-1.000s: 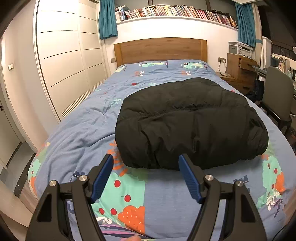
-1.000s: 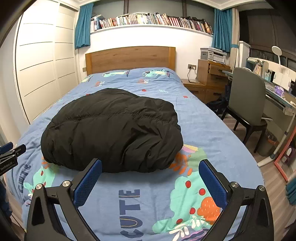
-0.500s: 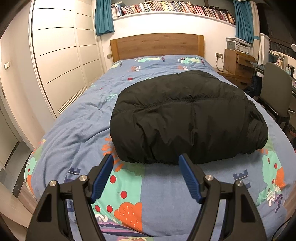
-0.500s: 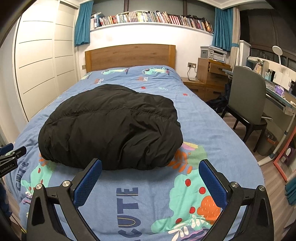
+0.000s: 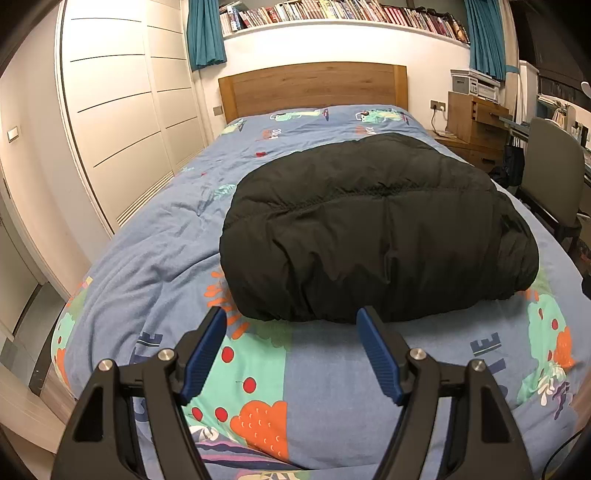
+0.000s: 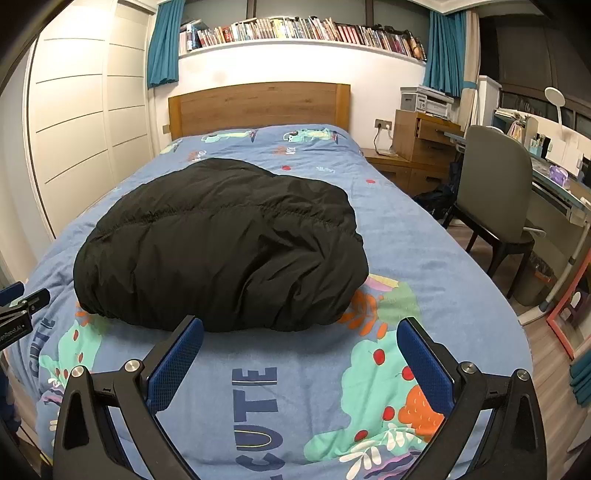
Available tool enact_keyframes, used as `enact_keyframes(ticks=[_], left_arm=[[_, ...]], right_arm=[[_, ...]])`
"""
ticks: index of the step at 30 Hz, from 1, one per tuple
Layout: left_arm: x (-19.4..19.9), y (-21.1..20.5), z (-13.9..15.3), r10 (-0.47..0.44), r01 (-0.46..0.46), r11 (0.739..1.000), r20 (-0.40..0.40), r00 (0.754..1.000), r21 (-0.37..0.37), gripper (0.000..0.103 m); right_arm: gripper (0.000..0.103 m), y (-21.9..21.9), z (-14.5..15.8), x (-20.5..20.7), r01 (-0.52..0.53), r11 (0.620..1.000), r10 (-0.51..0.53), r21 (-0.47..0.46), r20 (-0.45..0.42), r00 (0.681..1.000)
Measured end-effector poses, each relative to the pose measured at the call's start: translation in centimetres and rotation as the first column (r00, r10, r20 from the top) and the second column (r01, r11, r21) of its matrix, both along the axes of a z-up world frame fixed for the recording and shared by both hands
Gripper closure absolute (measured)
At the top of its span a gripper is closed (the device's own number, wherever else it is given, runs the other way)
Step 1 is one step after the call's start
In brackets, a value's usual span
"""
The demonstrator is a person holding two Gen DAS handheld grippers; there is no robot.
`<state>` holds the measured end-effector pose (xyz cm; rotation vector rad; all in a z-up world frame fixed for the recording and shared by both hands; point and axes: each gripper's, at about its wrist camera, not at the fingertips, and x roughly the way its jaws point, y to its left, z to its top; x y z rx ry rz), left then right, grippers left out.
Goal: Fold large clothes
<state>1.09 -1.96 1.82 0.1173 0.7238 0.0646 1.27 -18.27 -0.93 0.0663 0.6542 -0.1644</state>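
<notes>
A black puffy jacket point(image 5: 376, 229) lies folded into a thick bundle on the blue patterned bedspread point(image 5: 155, 258). The same jacket point(image 6: 221, 243) fills the middle of the right wrist view. My left gripper point(image 5: 291, 317) hovers open just short of the bundle's near edge, nothing between its blue pads. My right gripper point(image 6: 299, 328) is also open and empty, above the bedspread point(image 6: 424, 258) near the bundle's front right part. The left gripper's tip point(image 6: 22, 306) shows at the left edge of the right wrist view.
A wooden headboard point(image 6: 258, 107) stands at the far end, white wardrobe doors point(image 5: 122, 122) along the left. To the right of the bed are a grey chair point(image 6: 495, 192), a desk point(image 6: 557, 188) and a wooden nightstand point(image 6: 417, 147). A bookshelf point(image 6: 295, 33) runs above the headboard.
Both views have tilted slightly, so the jacket sits a little lower and closer in frame. The jacket itself has not moved and both grippers stay open.
</notes>
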Motion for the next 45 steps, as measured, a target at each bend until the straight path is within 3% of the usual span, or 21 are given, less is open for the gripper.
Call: enact_keyframes(ticks=[17,45], left_arm=[[-0.3,0.3,-1.0,-0.002,0.002,0.999,-0.019,1.0,-0.035,0.031],[0.4,1.4,-3.8,-0.019,0.014,0.997,-0.077,0.997,-0.07,0.031]], right_arm=[[0.001,0.3,0.3,-0.6,0.033,0.999,-0.032,-0.022,0.035,0.999],[0.001,0.5,-3.0,0.4,0.045,0.998,-0.048,-0.04,-0.09,0.995]])
